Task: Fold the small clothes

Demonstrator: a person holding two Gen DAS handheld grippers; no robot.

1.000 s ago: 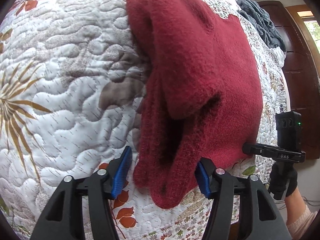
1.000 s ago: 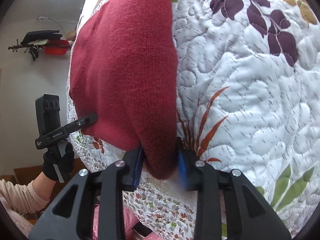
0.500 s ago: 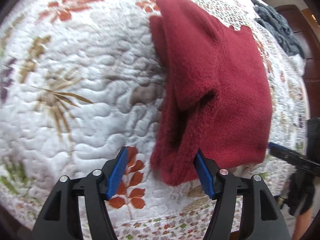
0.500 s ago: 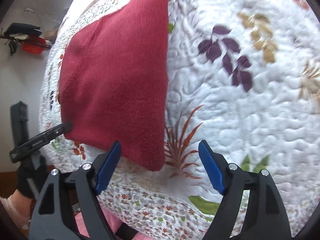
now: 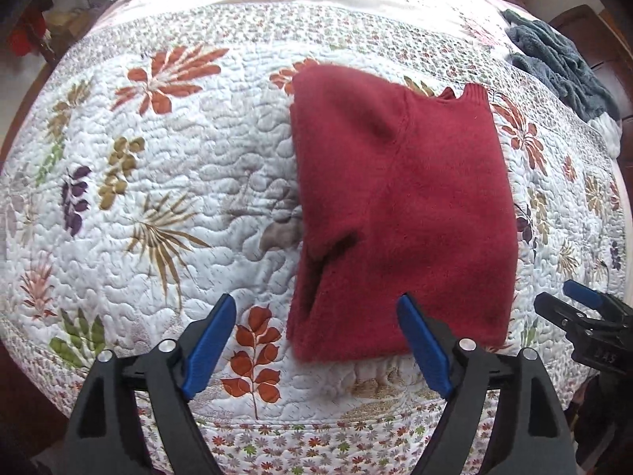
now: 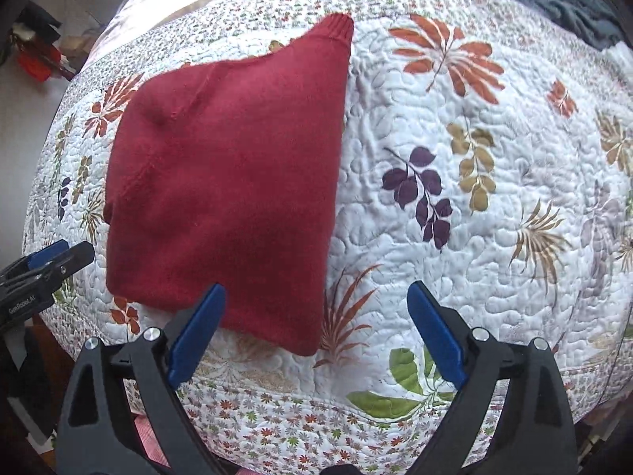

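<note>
The red sweater [image 5: 407, 213] lies folded on the bed [image 5: 158, 182], near the front edge of the flowered quilt. It makes a compact, nearly rectangular packet, with the ribbed collar at the far end. In the left wrist view a small dark pocket is open along its left side, so I judge that this fold is not fully flat there.

The left gripper [image 5: 318, 344] hangs above the near left corner of the sweater, with its blue pads spread wide and holding nothing. The right gripper [image 6: 316, 332] is over the near right corner, also wide open and empty. Neither seems to touch the cloth. Each one stands at its own corner, probably because the corners are the natural places to take the sweater for one more fold, or to press it flat.

A grey-blue garment [image 5: 561, 63] waits in a heap at the far right of the bed, well apart from the sweater. It looks unfolded, so I think the task is only partly done.
</note>
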